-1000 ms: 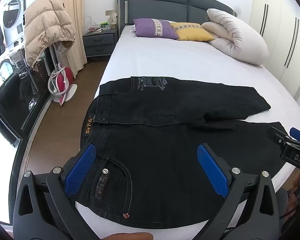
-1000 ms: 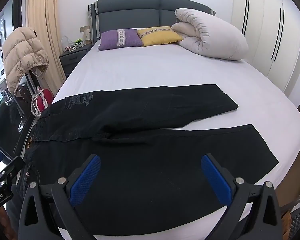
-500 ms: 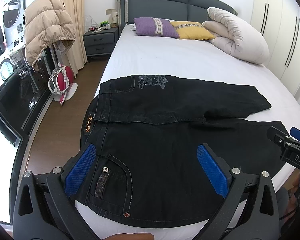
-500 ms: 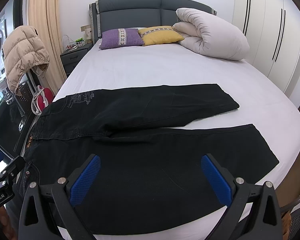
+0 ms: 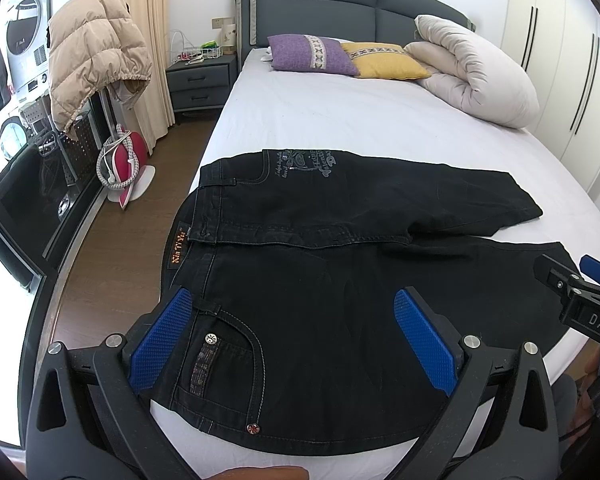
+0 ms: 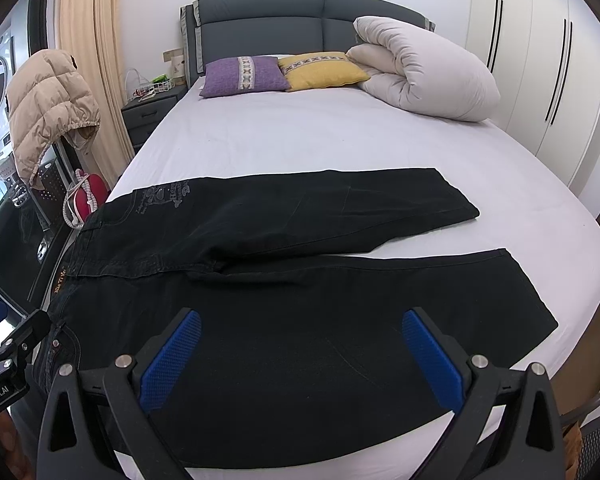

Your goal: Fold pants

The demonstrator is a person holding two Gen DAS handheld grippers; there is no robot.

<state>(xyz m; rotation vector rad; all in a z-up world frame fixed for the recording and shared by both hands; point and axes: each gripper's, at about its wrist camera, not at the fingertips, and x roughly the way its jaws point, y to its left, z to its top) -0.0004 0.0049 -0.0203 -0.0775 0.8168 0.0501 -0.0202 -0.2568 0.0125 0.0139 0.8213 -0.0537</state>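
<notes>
**Black pants lying spread across the near end of a bed**

A beige puffer jacket (image 5: 96, 52) is hanging at the far left, above a red-and-white iron (image 5: 124, 160) standing on the wooden floor, with a grey nightstand (image 5: 202, 84) just beyond it. The left claw (image 5: 296, 340) is hovering with its blue pads spread wide over the waist end of the black pants (image 5: 340, 280), pinching nothing. The pants are lying flat on the white bed (image 5: 340, 120), waistband at the left edge, both legs running to the right, the far leg angling away from the near one. The right claw (image 6: 300, 360) is likewise gaping wide over the near leg, its pads apart and empty. At the far end, a purple cushion (image 6: 242, 76) and a yellow cushion (image 6: 322, 70) are resting against the headboard, beside a rolled pale duvet (image 6: 424, 70). White wardrobe doors (image 6: 540, 60) are lining the right.
</notes>
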